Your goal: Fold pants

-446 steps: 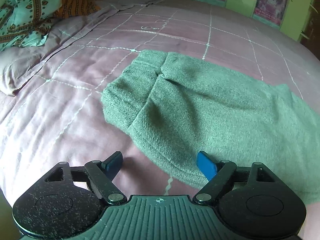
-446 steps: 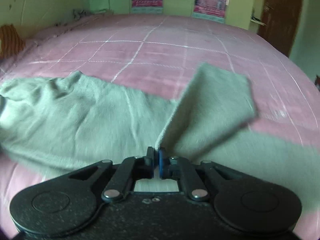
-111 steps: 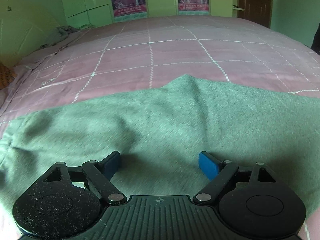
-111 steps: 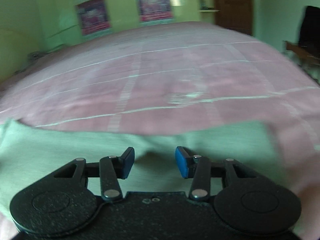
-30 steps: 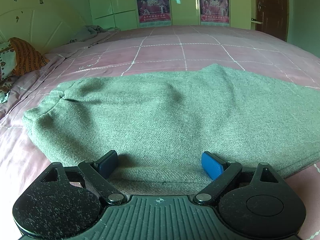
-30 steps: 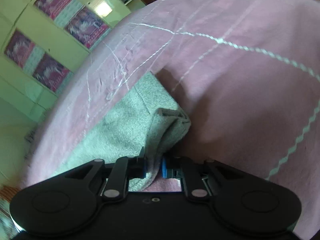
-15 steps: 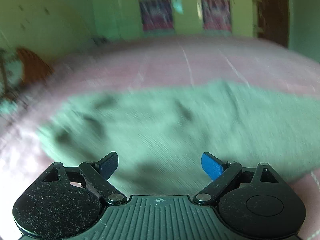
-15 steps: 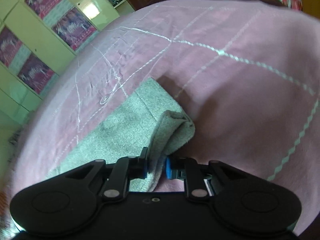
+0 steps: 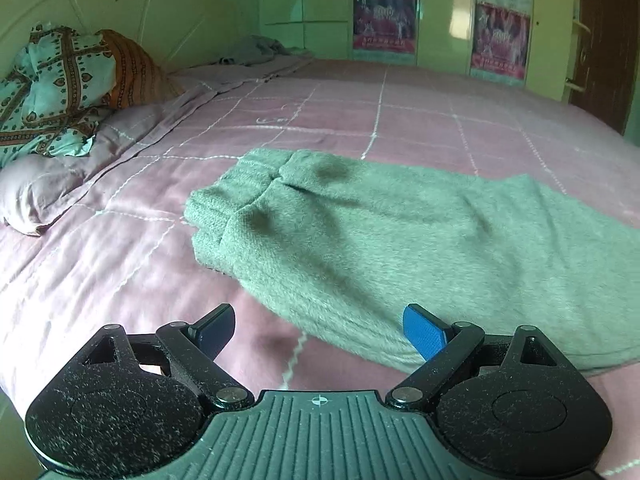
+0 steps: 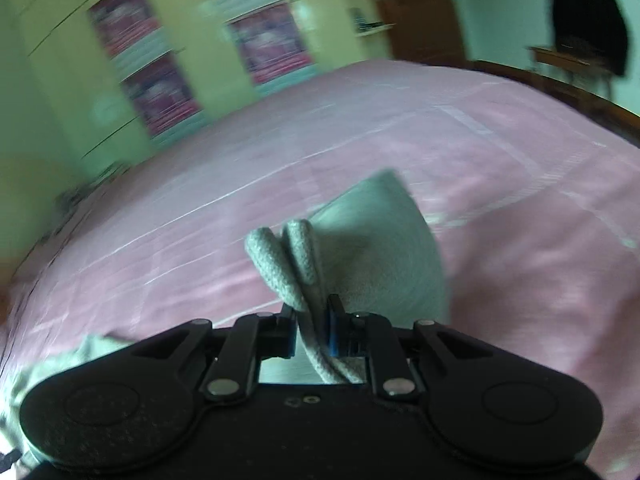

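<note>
In the left wrist view, the left gripper (image 9: 318, 330) hung with jaws wide apart and empty above the near edge of the green pants (image 9: 400, 240), which lay folded lengthwise on the pink bedspread (image 9: 120, 260); a second before, it sat over the cloth itself. In the right wrist view, the right gripper (image 10: 312, 330), clamped on the pants' (image 10: 376, 248) 2 cuffs, had lifted them, likely beginning the crosswise fold.

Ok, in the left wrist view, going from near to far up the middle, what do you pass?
Left tool → green pants → pink bedspread → posters on the far wall.
</note>
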Demonstrator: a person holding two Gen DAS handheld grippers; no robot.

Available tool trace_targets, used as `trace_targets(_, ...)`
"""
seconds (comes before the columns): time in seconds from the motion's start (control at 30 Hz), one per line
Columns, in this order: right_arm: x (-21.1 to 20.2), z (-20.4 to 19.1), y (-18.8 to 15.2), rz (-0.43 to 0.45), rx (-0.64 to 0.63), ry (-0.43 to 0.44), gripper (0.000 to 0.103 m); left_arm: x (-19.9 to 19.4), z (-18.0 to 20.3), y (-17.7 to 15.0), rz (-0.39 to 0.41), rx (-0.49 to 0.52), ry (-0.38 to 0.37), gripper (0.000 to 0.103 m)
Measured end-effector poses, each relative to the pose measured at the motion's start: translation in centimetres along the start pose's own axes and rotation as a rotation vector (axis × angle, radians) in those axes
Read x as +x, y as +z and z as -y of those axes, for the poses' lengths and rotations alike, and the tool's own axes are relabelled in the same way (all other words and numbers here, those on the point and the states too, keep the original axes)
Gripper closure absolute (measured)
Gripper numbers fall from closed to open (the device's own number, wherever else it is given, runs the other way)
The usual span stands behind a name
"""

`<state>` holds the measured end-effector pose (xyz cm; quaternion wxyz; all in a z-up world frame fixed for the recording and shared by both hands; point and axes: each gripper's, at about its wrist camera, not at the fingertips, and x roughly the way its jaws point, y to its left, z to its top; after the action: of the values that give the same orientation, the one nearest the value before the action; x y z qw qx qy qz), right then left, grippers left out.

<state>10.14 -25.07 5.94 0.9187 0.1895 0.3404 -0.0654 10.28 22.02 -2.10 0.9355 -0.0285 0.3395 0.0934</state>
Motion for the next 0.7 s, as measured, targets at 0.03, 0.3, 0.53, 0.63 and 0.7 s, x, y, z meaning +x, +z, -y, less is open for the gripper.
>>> trace_targets(0.03,0.7,-1.6,-0.3,-0.015,-0.021,0.025,0.089,-0.1,0.0,-0.1,0.001,-0.006,-0.006,0.012)
trace_targets(0.3,4.5,-13.9,-6.2,-0.161,-0.261,0.211,0.089,-1.7,0.1,-1.6,-0.003,-0.02,-0.057,0.012)
trace_targets(0.53,3.9,-18.6,-10.5,-0.168,-0.419,0.243,0.089,-3.7,0.3,-3.3,0.006,-0.043,-0.076,0.012)
trace_targets(0.63,3.6,-19.6,-11.4,-0.155,-0.464,0.24,0.089,-3.5,-0.1,-3.7,-0.007,-0.069,-0.077,0.012)
trace_targets(0.7,2.9,-20.1,-12.2,-0.145,-0.489,0.239,0.089,-3.3,-0.3,-3.8,-0.015,-0.081,-0.08,0.012)
